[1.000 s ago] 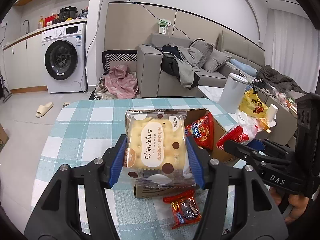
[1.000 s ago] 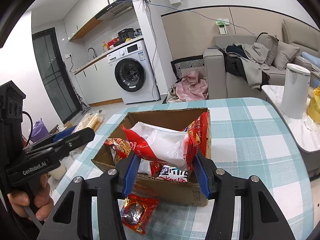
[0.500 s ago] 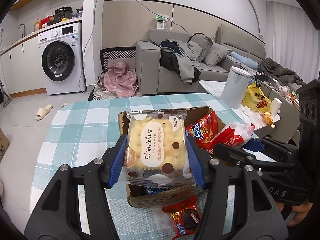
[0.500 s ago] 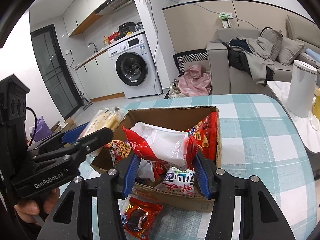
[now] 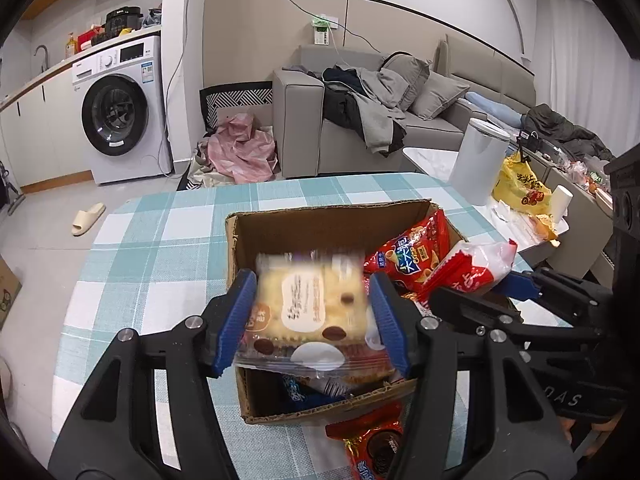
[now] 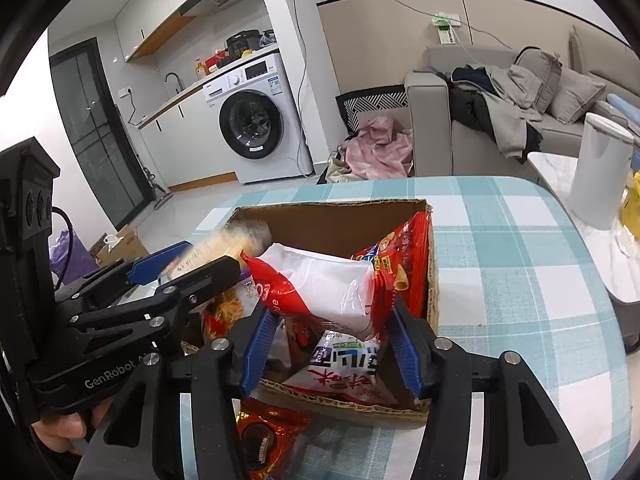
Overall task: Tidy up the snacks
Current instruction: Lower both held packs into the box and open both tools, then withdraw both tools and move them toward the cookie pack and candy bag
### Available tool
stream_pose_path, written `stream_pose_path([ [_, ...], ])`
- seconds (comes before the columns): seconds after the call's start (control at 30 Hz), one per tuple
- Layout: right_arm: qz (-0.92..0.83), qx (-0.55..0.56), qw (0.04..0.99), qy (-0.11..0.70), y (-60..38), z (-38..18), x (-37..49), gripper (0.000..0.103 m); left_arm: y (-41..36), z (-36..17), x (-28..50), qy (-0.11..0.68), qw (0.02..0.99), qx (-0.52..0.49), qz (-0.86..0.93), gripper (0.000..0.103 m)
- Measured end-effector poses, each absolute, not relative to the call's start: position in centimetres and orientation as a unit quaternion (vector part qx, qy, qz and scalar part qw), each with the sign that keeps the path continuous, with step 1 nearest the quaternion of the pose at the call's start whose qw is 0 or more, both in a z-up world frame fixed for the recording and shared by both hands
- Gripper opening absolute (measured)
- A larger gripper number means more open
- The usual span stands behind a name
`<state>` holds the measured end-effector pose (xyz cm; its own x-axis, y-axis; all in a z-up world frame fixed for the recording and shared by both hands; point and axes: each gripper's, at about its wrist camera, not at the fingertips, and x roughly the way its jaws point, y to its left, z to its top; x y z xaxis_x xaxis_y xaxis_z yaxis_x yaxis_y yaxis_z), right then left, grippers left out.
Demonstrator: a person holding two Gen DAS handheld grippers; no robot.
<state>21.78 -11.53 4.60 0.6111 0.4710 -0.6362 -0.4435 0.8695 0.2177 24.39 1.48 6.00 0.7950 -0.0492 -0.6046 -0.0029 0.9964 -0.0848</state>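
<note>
Gripping: left tongs (image 5: 312, 316) clamp biscuit pack (image 5: 308, 308) | right tongs (image 6: 332, 344) clamp white-red bag (image 6: 320, 288) | both over box (image 5: 332, 220)

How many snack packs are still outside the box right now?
3 visible: a cracker pack between the left gripper's fingers, a red-and-white bag in the right gripper, and a red pack on the table before the box. Others may be hidden.
</note>
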Motion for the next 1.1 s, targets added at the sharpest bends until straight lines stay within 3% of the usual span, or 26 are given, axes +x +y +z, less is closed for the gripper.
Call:
stream_pose_path([
  [0.2, 0.248, 0.019, 0.904, 0.348, -12.3, 5.2, 21.5, 0.071, 1.3, 6.6, 23.4, 0.311, 0.950, -0.019, -0.001, 0.072],
  [0.3, 0.246, 0.019, 0.908, 0.338, -12.9, 5.7, 21.1, 0.085, 1.6, 6.8, 23.0, 0.312, 0.950, -0.021, 0.002, 0.083],
  [0.47, 0.252, 0.027, 0.907, 0.335, -13.6, 6.3, 20.6, 0.100, 2.0, 7.0, 22.0, 0.312, 0.950, -0.023, -0.001, 0.088],
  [0.57, 0.252, 0.023, 0.907, 0.336, -13.9, 6.3, 20.1, 0.102, 2.1, 7.3, 21.0, 0.302, 0.953, -0.019, 0.003, 0.102],
  [1.1, 0.270, 0.025, 0.902, 0.335, -15.8, 6.4, 16.3, 0.102, 3.7, 7.9, 14.4, 0.285, 0.958, -0.034, 0.011, 0.102],
])
